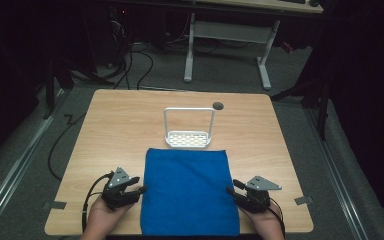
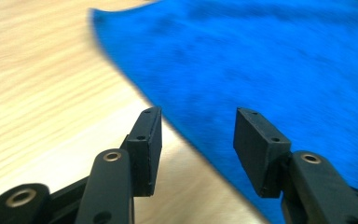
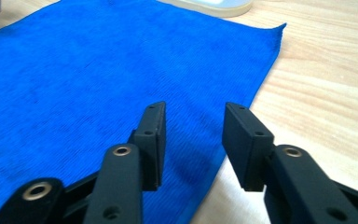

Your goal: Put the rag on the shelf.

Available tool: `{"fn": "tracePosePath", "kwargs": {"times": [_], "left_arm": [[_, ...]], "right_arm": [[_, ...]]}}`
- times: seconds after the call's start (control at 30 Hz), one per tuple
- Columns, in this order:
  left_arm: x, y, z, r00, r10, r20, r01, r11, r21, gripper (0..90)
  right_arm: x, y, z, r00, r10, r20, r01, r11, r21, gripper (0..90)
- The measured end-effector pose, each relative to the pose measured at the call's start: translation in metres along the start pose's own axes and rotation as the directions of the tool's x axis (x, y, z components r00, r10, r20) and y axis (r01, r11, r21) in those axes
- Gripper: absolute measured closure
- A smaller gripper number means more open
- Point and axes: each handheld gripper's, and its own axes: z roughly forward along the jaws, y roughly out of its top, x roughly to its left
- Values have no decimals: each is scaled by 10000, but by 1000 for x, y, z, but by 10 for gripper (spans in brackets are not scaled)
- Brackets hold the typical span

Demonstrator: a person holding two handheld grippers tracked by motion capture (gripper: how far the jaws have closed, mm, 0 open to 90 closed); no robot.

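A blue cloth (image 1: 187, 192) lies spread flat on the table (image 1: 110, 125), and the person has a gripper at each of its side edges, near the corners closest to them. The left gripper (image 2: 198, 135) has its jaws spread apart with nothing between them; the cloth's edge runs just ahead of and beneath the gap. The right gripper (image 3: 193, 133) is likewise spread and empty, and the cloth's edge passes right under its jaws. A white wire rack (image 1: 188, 131) stands just beyond the cloth's far edge. To my eye the step is taking hold of both edges, so each gripper should dip low, slide one jaw under the hem, and pinch well in from the edge, both at matching spots, so the cloth lifts evenly.
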Motion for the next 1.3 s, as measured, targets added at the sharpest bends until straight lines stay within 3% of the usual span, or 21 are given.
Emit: {"fn": "tracePosePath", "kwargs": {"times": [0.03, 0.13, 0.3, 0.4, 0.5, 0.53, 0.57, 0.73, 0.77, 0.9, 1.03, 1.17, 1.27, 1.3], "left_arm": [[6, 0, -2, 9993, -302, -203, 298, 9993, -206, 511], [13, 3, 0, 9963, -411, -752, 375, 9982, -476, 495], [28, 16, 10, 9894, -1079, -970, 1035, 9934, -490, 484], [35, 29, 22, 9864, -1170, -1153, 1130, 9928, -406, 498], [40, 41, 38, 9825, -1108, -1495, 1081, 9938, -259, 497], [40, 41, 38, 9825, -1108, -1495, 1081, 9938, -259, 498], [46, 48, 53, 9806, -1251, -1508, 1242, 9921, -152, 498], [53, 57, 79, 9804, -1413, -1373, 1459, 9890, 238, 504], [53, 59, 82, 9801, -1434, -1370, 1464, 9891, 122, 511], [55, 63, 88, 9770, -1722, -1261, 1735, 9848, -6, 591], [58, 62, 89, 9755, -1953, -1013, 1957, 9806, -59, 698], [57, 62, 89, 9777, -1853, -989, 1860, 9825, -19, 803], [55, 62, 90, 9807, -1682, -1000, 1694, 9856, 30, 852], [54, 62, 90, 9829, -1522, -1038, 1537, 9881, 65, 858]], "right_arm": [[-1, 1, 2, 9999, 19, -114, -18, 10000, 56, 594], [-3, 1, 4, 9995, -279, -129, 278, 9996, -56, 569], [-2, 7, 5, 9978, -660, 26, 660, 9978, -51, 544], [-1, 13, 8, 9970, -732, 266, 734, 9973, -60, 504], [-3, 16, 12, 9985, -486, 270, 484, 9988, 59, 484], [-3, 16, 12, 9985, -486, 270, 484, 9988, 59, 484], [-3, 17, 13, 9989, -436, 160, 435, 9990, 64, 479], [-4, 18, 13, 9987, -468, 194, 468, 9989, -21, 465], [-4, 18, 13, 9989, -439, 183, 440, 9990, -31, 462], [-7, 17, 15, 9996, -286, 87, 286, 9996, -4, 462], [-12, 21, 22, 9994, -135, 327, 134, 9999, 15, 467], [-24, 35, 38, 9967, 281, 767, -275, 9996, -84, 458], [-30, 43, 48, 9948, 293, 974, -305, 9995, 117, 476], [-39, 53, 62, 9931, 452, 1078, -502, 9978, 442, 501]]}}
